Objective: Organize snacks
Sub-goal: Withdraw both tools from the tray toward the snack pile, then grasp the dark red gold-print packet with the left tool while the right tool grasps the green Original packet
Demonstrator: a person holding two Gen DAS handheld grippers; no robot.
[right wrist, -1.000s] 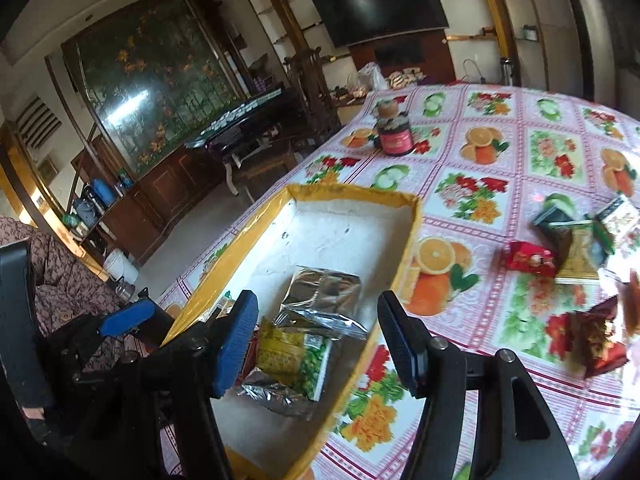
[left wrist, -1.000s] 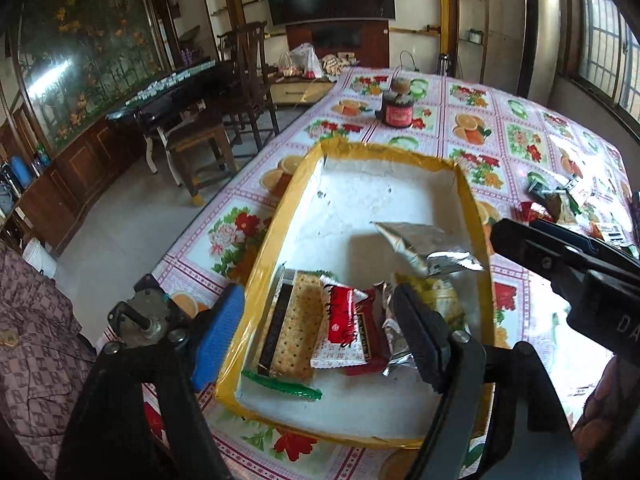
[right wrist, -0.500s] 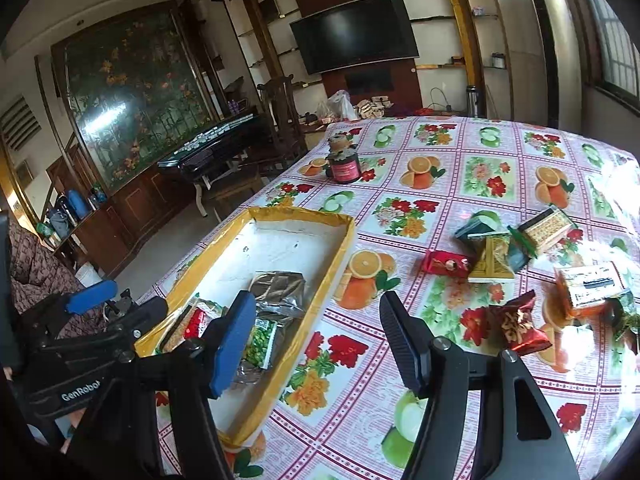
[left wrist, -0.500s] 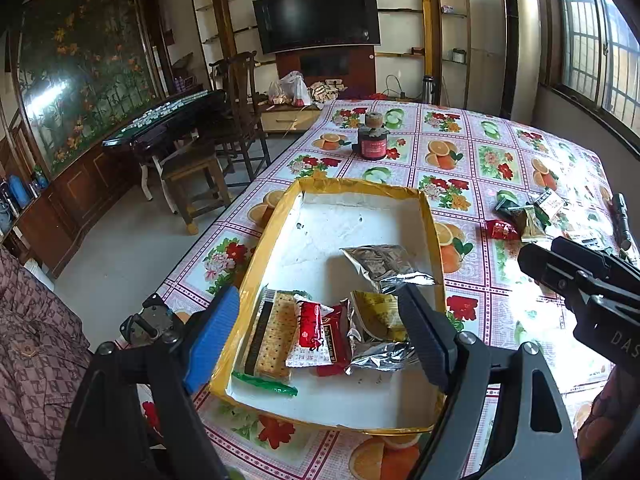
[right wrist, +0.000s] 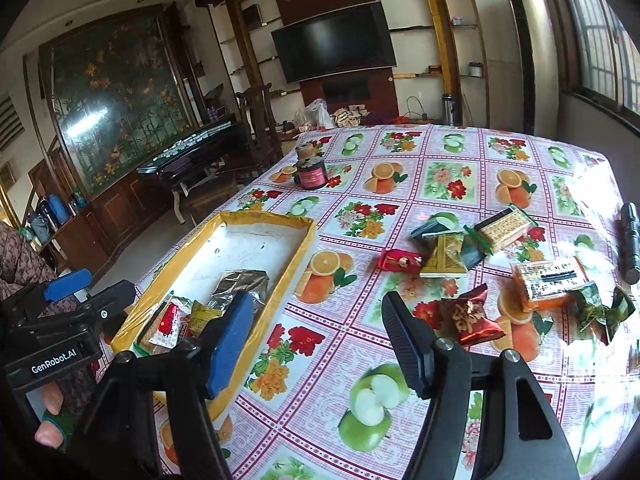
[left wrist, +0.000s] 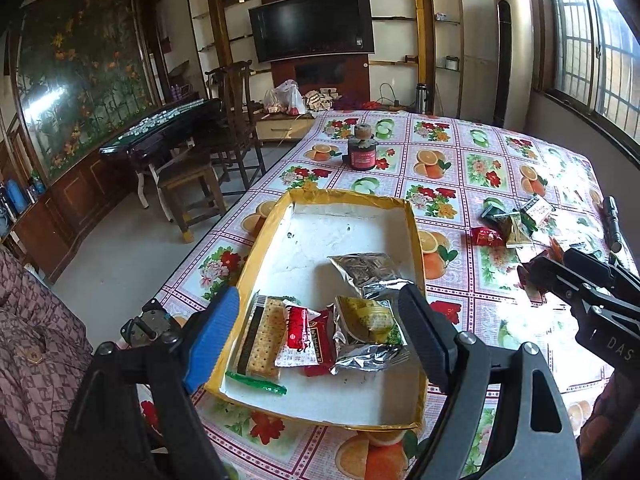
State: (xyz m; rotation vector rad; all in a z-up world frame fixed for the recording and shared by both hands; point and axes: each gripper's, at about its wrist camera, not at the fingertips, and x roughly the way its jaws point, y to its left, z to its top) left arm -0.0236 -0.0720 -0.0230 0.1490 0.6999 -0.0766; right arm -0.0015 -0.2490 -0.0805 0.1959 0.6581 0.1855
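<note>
So we're between pickups: several snacks already lie in the yellow tray [left wrist: 414, 240], more sit loose right of it. Both grippers are empty, the left gripper [left wrist: 320, 336] wide open, the right gripper [right wrist: 316, 336] just been opening. Next we'd reach for the red packet [right wrist: 470, 316] beside the tray.

Left gripper [left wrist: 320, 340], right gripper [right wrist: 316, 340]: black angular frames, silver screws; each with one blue ribbed pad, one black ribbed pad. White "GenRobot.AI" lettering on the left body.

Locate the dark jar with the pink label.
The dark jar with the pink label stands upright at the table's far left in the right wrist view, beyond the yellow-rimmed tray's far end, apart from the loose snacks.
</note>
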